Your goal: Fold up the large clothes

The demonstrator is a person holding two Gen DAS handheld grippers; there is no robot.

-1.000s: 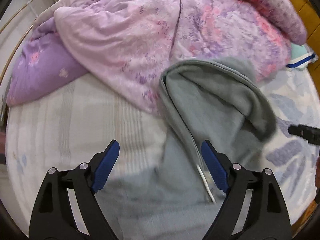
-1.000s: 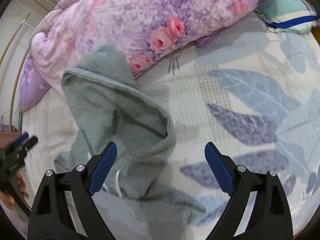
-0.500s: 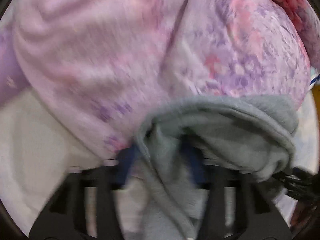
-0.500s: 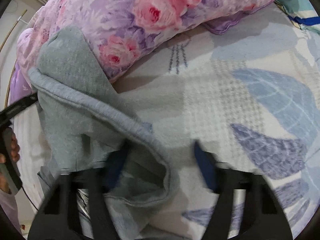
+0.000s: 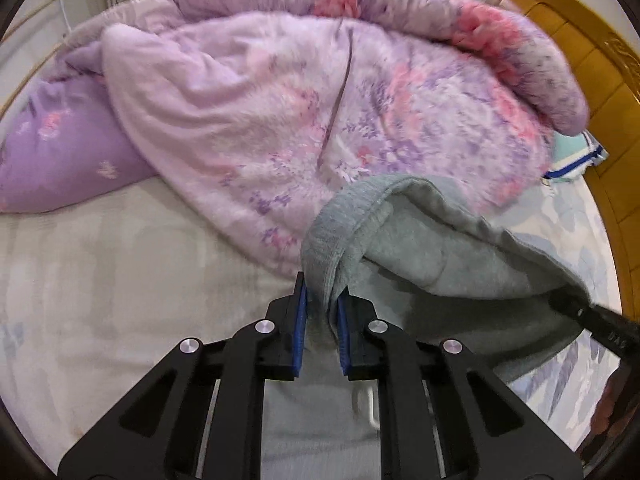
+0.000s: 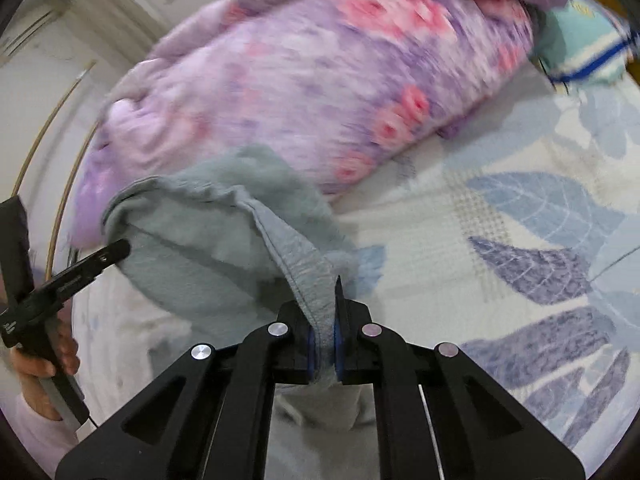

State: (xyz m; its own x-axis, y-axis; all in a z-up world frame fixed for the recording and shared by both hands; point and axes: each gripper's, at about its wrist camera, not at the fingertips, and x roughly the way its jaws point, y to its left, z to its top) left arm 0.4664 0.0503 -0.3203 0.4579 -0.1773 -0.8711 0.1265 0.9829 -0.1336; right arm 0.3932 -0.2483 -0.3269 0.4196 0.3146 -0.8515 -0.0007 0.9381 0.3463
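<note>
A grey hooded sweatshirt (image 5: 432,248) lies on the bed with its hood lifted. My left gripper (image 5: 322,312) is shut on the left rim of the hood. My right gripper (image 6: 323,322) is shut on the right rim of the hood (image 6: 208,240); the same gripper shows in the left wrist view (image 5: 588,312) at the hood's far right edge. The hood hangs open between the two grippers, above the bed. A white drawstring (image 5: 370,404) hangs below the left gripper. The left gripper also shows in the right wrist view (image 6: 80,268), with the hand that holds it.
A bunched purple floral quilt (image 5: 280,92) lies just behind the hood. A purple pillow (image 5: 52,156) is at the left. The sheet (image 6: 520,248) with blue leaves spreads to the right. A wooden headboard (image 5: 592,92) and a teal pillow (image 6: 580,44) are at the far right.
Both grippers were open above the hood a second ago. They moved in, shut on the hood's two rims and lifted it off the bed.
</note>
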